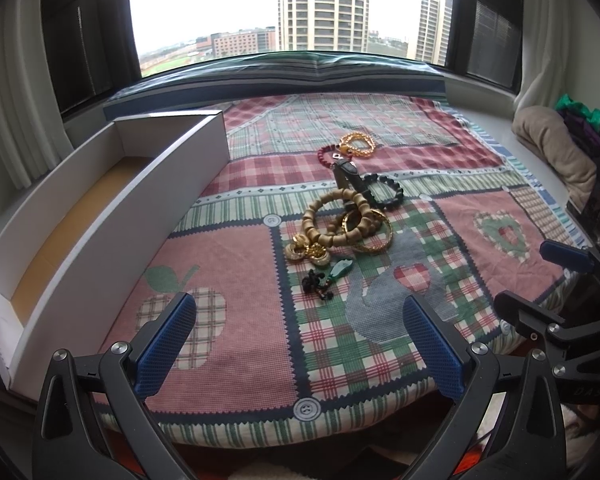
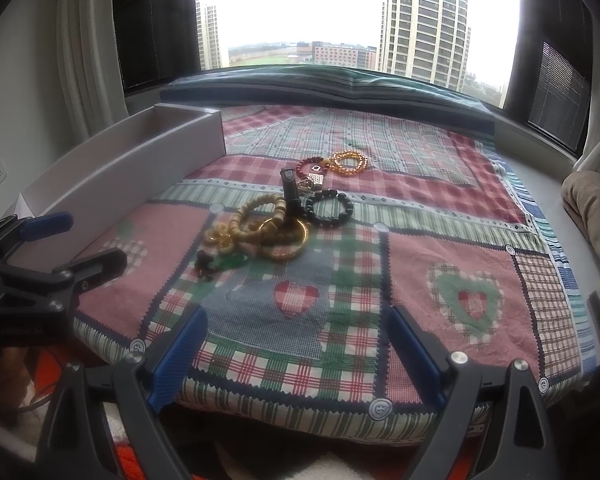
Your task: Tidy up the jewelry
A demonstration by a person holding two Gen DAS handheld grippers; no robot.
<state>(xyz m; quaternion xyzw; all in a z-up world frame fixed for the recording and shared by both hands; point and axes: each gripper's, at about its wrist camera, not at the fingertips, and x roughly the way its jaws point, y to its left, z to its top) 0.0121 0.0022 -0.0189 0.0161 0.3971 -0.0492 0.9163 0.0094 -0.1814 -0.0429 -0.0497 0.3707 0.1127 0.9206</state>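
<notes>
A pile of jewelry lies mid-cloth: a wooden bead bracelet [image 1: 336,218], gold bangle [image 1: 374,236], black bead bracelet [image 1: 386,190], amber bead bracelet [image 1: 358,144], dark red beads [image 1: 325,157], gold earrings [image 1: 306,251], a green pendant [image 1: 340,270] and a black watch [image 1: 350,178]. The same pile shows in the right wrist view [image 2: 276,224]. A long white box [image 1: 112,216], empty, stands at the left. My left gripper [image 1: 300,340] is open, near the cloth's front edge. My right gripper [image 2: 296,354] is open, also at the front edge, right of the left one [image 2: 60,240].
A patchwork plaid cloth [image 1: 236,320] covers the window-seat surface. A folded striped blanket [image 1: 320,72] lies along the window. A beige cushion [image 1: 556,148] and dark clothes sit at the far right. Curtains hang on both sides.
</notes>
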